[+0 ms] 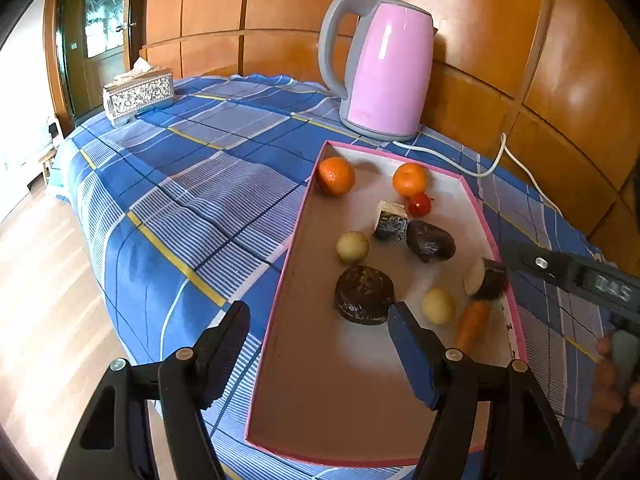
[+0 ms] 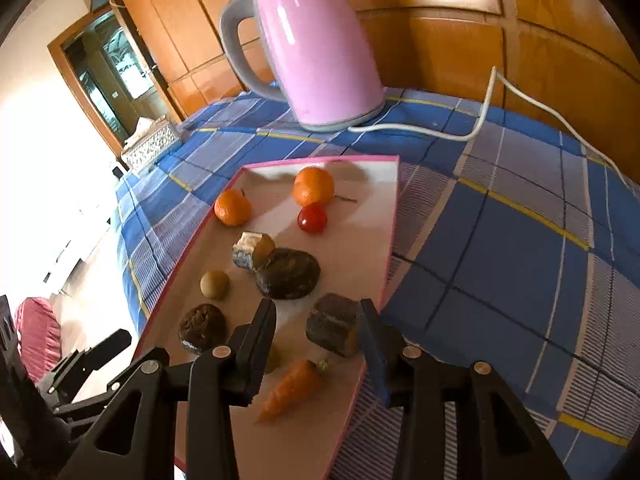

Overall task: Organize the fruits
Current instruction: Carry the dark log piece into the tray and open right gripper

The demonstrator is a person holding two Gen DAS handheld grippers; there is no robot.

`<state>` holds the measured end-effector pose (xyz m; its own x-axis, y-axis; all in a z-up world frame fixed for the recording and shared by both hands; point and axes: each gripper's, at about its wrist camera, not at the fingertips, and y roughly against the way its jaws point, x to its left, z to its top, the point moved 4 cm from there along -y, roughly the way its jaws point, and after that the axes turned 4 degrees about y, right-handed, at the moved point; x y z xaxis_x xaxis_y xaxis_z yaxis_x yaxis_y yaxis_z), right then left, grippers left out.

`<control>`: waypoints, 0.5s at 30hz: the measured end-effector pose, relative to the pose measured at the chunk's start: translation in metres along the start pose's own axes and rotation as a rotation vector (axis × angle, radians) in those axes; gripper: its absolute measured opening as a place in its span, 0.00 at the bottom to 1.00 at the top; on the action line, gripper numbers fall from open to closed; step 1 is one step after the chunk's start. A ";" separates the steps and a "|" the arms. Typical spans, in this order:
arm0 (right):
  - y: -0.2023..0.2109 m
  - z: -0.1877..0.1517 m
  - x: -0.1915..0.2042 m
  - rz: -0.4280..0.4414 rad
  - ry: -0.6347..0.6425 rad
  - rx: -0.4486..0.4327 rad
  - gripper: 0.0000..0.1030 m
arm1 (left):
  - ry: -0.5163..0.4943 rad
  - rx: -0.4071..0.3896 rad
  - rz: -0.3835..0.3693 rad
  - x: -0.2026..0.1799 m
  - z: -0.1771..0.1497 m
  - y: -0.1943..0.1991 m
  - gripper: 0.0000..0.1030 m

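Observation:
A pink-rimmed tray (image 1: 296,240) (image 2: 394,216) on the checked cloth holds two oranges (image 1: 336,176) (image 2: 313,186), a cherry tomato (image 1: 419,204) (image 2: 312,219), round yellow fruits (image 1: 352,246) (image 2: 215,285), dark lumps (image 1: 364,294) (image 2: 288,273), a carrot (image 1: 472,324) (image 2: 292,390) and cut dark chunks. My left gripper (image 1: 318,322) is open and empty over the tray's near left rim. My right gripper (image 2: 318,322) is open, its fingers on either side of a dark chunk (image 2: 334,324) (image 1: 486,282) at the tray's right edge; I cannot tell if they touch it.
A pink electric kettle (image 1: 384,68) (image 2: 316,48) stands behind the tray, its white cord (image 1: 492,164) (image 2: 480,120) trailing right. A patterned tissue box (image 1: 138,96) sits at the table's far left corner. A wooden wall is behind; the floor drops off left.

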<state>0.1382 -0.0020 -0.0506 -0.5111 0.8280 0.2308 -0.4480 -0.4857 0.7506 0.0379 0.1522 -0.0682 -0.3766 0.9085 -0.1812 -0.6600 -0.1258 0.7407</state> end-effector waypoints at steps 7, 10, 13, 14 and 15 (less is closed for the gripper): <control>0.026 -0.022 0.009 -0.030 0.104 0.010 0.25 | 0.002 0.004 0.004 0.001 -0.001 -0.001 0.71; 0.018 -0.033 0.015 -0.034 0.148 0.042 0.25 | 0.000 -0.001 0.005 0.000 -0.001 0.000 0.73; 0.004 -0.033 0.019 -0.059 0.169 0.059 0.25 | -0.008 0.002 0.009 -0.001 -0.002 -0.001 0.73; 0.000 -0.030 0.021 -0.055 0.177 0.062 0.25 | -0.007 0.003 0.008 -0.001 -0.002 -0.001 0.73; -0.005 -0.028 0.023 -0.056 0.182 0.069 0.25 | -0.007 0.002 0.008 -0.001 -0.002 -0.001 0.73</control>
<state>0.1085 0.0116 -0.0664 -0.6137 0.7859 0.0760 -0.4314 -0.4144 0.8013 0.0379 0.1506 -0.0700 -0.3771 0.9102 -0.1710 -0.6555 -0.1319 0.7436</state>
